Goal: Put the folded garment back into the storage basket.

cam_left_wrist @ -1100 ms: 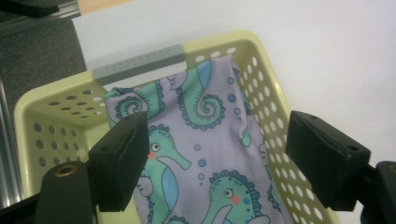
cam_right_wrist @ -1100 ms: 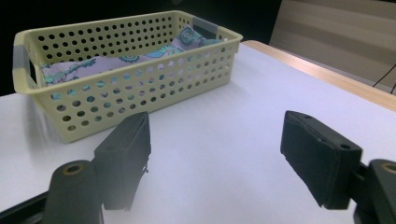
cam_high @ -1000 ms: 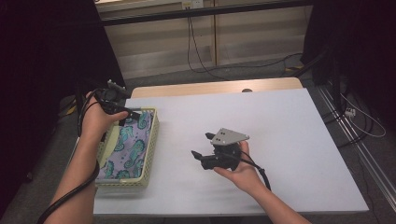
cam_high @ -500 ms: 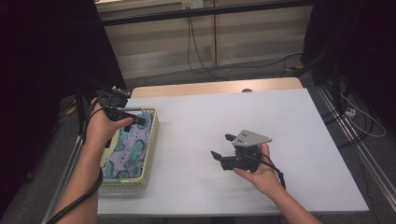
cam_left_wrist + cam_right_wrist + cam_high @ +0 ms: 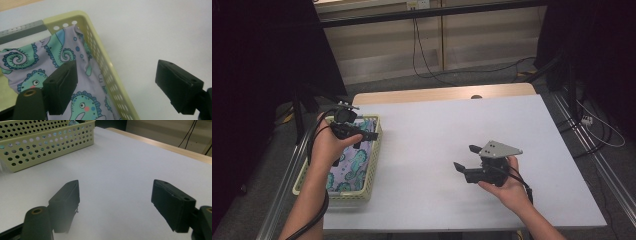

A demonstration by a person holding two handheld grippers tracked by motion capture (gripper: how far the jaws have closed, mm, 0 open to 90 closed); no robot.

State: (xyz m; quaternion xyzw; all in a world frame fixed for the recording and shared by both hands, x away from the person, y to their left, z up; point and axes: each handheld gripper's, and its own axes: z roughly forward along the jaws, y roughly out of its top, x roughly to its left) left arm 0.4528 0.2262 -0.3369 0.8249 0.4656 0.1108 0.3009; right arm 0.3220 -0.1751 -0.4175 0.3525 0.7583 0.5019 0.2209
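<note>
Black jaws of the left gripper (image 5: 364,136) stand apart and grasp nothing, hovering over the right wall of the pale yellow perforated plastic basket (image 5: 373,165) at the table's left edge. Inside lies the lilac cloth printed with teal seahorses (image 5: 353,167). The right gripper (image 5: 466,158), likewise released and empty, hangs above the bare white tabletop (image 5: 422,145), well right of the basket.

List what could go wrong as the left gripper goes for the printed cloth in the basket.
1. The left gripper has open jaws straddling the basket wall, one over the cloth, one over the table; closing there would likely pinch the wall, not the cloth.
2. The basket sits at the table's left edge; a tug could drag or tip it off.
3. The right gripper hangs open well away, not bracing the basket.
</note>
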